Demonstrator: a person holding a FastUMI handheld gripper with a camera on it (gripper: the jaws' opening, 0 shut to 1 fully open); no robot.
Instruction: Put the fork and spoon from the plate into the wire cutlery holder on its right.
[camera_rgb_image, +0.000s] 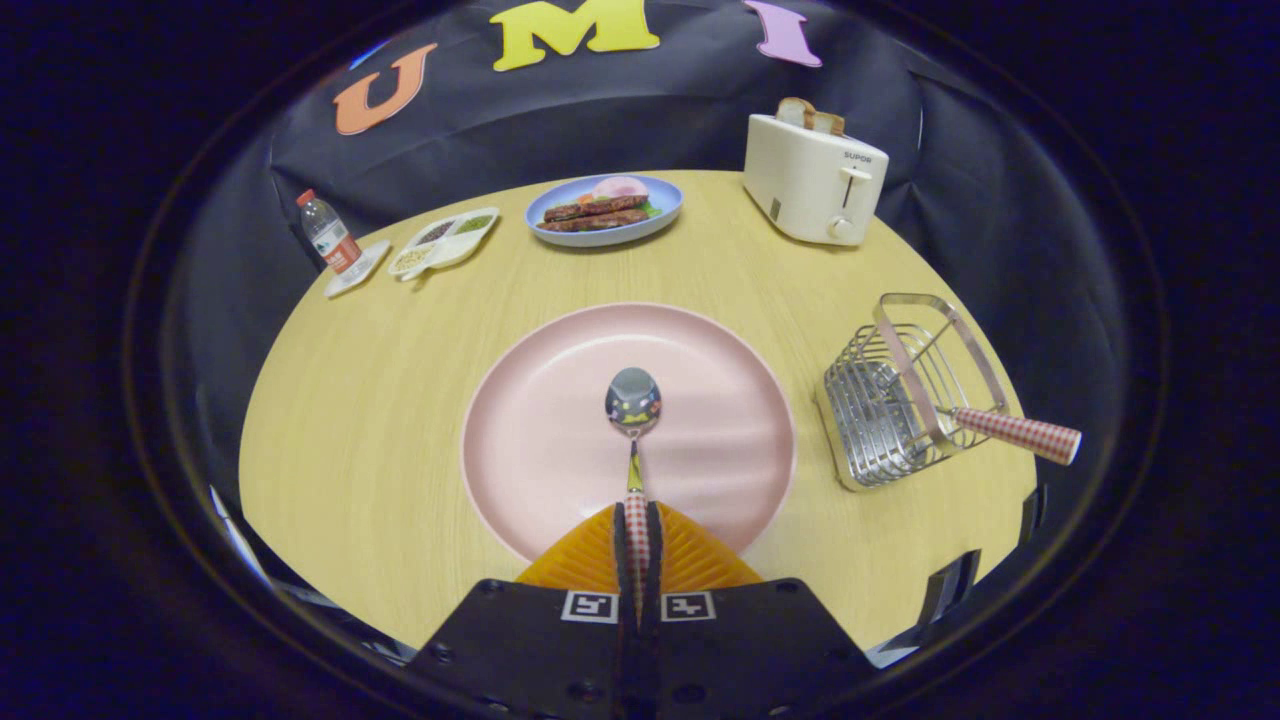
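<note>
My gripper (637, 520) is shut on the red-checked handle of the spoon (633, 402), both orange fingers (585, 555) pressing on it. The spoon's shiny bowl points away from me over the middle of the pink plate (540, 420). I cannot tell whether the bowl rests on the plate or hangs just above it. To the plate's right stands the wire cutlery holder (895, 400). The fork's red-checked handle (1020, 433) sticks out of the holder toward the right, its head down inside the wires.
Beyond the plate lie a blue dish of food (603, 208), a white divided tray (447, 240) and a small bottle (326, 232) on a coaster. A cream toaster (815, 175) with bread stands behind the holder. The table's edge runs just right of the holder.
</note>
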